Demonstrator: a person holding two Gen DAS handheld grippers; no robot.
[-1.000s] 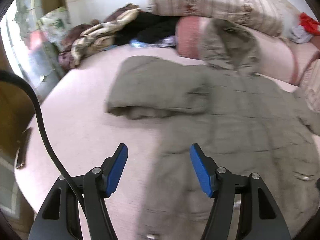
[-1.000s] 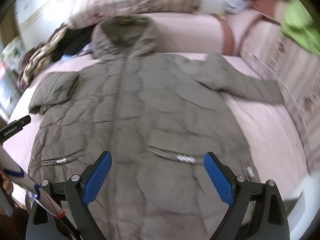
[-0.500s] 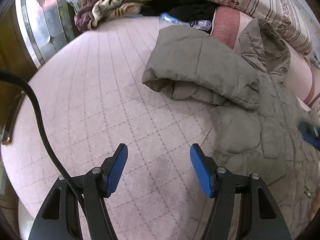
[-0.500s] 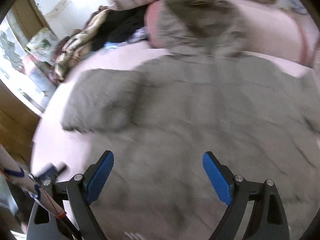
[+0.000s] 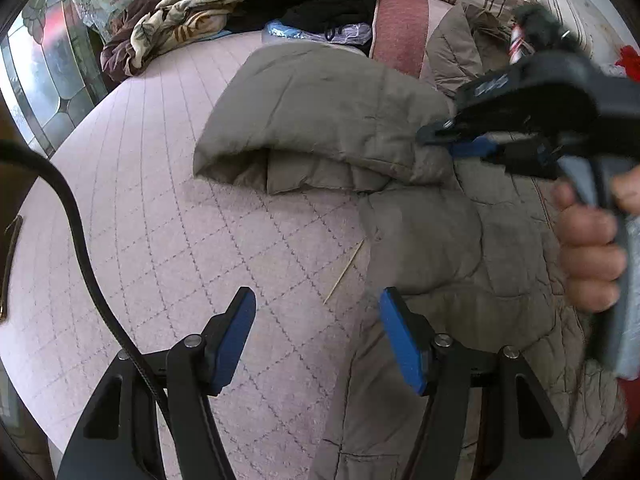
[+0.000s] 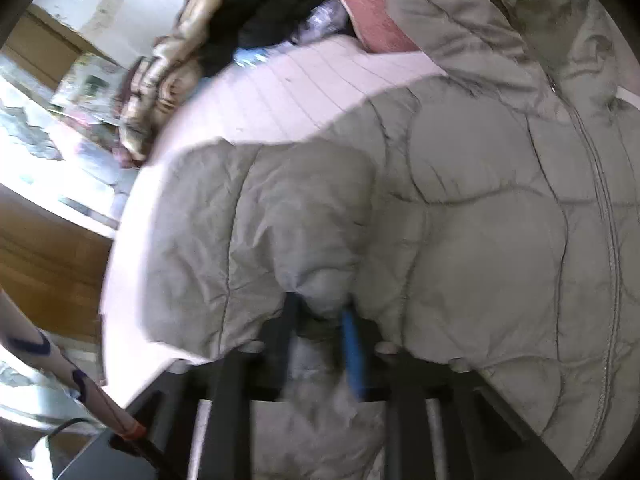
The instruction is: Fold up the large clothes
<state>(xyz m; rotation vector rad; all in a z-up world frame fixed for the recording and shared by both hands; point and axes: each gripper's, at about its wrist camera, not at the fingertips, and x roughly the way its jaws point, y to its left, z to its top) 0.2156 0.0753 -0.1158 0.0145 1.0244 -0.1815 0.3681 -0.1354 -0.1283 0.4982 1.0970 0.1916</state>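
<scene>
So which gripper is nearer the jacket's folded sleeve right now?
Right. The right gripper is closing on the folded sleeve where it meets the body; the left gripper hangs open, short of it, over the bedspread.

A grey-green quilted hooded coat (image 5: pixel 432 240) lies spread flat, front up, on the pink quilted bed (image 5: pixel 168 208) — its hood (image 5: pixel 452 52) propped against a pink bolster at the head end. A zip runs down the middle of its front (image 6: pixel 600 184). One sleeve (image 5: pixel 320 120) is folded back on itself, its open cuff facing the bare bedcover — and a fold of padded fabric at that shoulder (image 6: pixel 324 280) is bunched up between the closing jaws of the right tool (image 6: pixel 320 320).
</scene>
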